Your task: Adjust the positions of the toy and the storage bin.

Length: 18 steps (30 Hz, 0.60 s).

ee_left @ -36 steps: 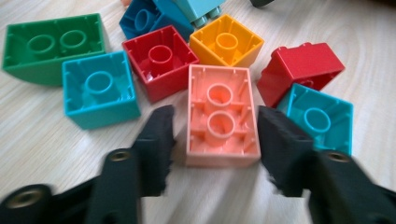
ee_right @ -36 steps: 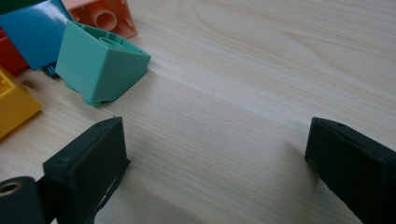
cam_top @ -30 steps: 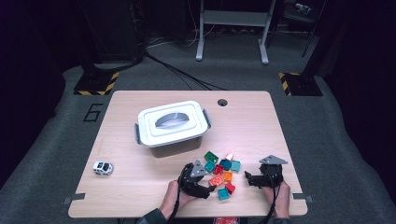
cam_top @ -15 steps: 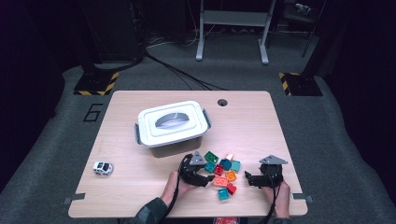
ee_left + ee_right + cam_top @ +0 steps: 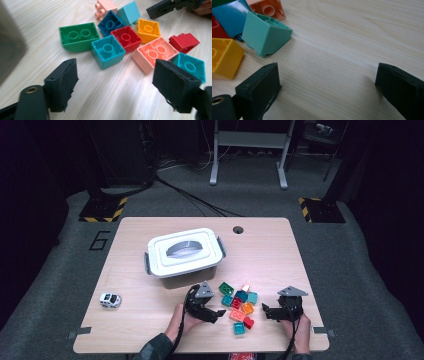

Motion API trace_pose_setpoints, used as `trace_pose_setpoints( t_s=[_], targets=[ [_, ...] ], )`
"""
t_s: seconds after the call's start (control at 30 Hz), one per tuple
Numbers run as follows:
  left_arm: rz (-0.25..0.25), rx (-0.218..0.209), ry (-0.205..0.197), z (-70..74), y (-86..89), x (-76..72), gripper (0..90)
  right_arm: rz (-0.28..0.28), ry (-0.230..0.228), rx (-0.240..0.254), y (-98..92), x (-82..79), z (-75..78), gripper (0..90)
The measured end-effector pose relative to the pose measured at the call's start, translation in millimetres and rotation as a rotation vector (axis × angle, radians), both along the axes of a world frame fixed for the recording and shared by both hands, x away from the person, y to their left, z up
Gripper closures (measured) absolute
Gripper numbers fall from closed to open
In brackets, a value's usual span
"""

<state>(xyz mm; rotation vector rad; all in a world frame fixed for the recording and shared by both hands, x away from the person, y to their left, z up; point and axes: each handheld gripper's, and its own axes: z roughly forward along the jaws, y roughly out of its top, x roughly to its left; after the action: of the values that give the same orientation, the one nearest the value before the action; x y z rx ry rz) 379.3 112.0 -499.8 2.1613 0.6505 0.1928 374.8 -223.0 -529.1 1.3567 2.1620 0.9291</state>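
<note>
Bricks (image 5: 239,307) are heaped on the table (image 5: 300,260) in front of the lidded box (image 5: 183,255), within easy reach of both tongs. Left gripper (image 5: 115,85) is held beside the heap, its jaws just opened wide with nothing between them, the teal brick (image 5: 107,53) lying just ahead, likely to be picked next. Right gripper (image 5: 327,87) is rested over bare wood, jaws wide and empty, apparently kept in waiting.

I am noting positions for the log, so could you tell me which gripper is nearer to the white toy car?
Left. The left gripper sits between the white toy car and the bricks; the right gripper lies beyond the bricks.
</note>
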Motion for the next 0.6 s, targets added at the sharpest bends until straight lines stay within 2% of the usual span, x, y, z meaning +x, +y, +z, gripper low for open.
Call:
trace_pose_setpoints(
  t_s=[0.3,0.5,0.6],
  targets=[
    [0.059,-0.004,-0.007,2.1,37.5,-11.3,12.5,0.001,0.000,0.002,0.0,0.1,-0.1,4.9],
    [0.088,0.014,-0.012,7.1,63.9,-16.9,9.4,-0.001,0.000,0.000,0.0,0.0,0.0,5.0],
    [0.122,0.013,0.001,7.8,76.6,-19.8,6.5,-0.001,0.000,0.001,0.0,0.0,0.0,5.0]
  ],
)
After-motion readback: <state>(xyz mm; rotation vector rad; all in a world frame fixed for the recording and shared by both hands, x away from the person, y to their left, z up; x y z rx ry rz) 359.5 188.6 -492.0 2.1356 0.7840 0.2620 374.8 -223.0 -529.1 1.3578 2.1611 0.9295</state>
